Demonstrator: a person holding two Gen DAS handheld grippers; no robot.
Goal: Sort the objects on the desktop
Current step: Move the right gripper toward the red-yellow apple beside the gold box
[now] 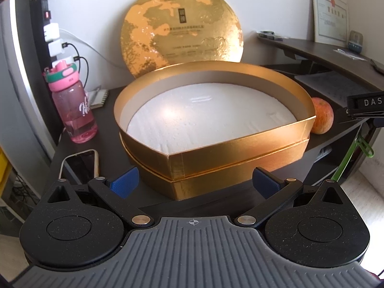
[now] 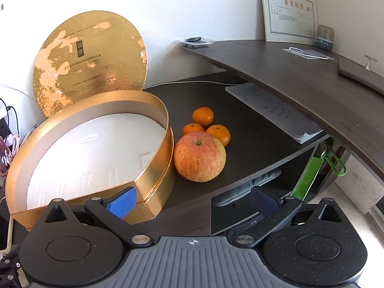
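Both tongs gape empty: left tongs face the gold box; right tongs have the apple at twelve o'clock.

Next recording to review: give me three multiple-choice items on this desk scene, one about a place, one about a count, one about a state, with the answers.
1. Where is the apple relative to the gold box?
A. inside it
B. beside it on the desk
C. on the upper shelf

2. How many tangerines lie behind the apple?
A. one
B. three
C. five

3. How is the right gripper?
A. open, holding nothing
B. shut on the apple
C. shut on the box lid

Answers: 1 B, the apple sits on the dark desk next to the box wall. 2 B, three show in the right wrist view. 3 A, its blue pads stand wide apart with nothing between.
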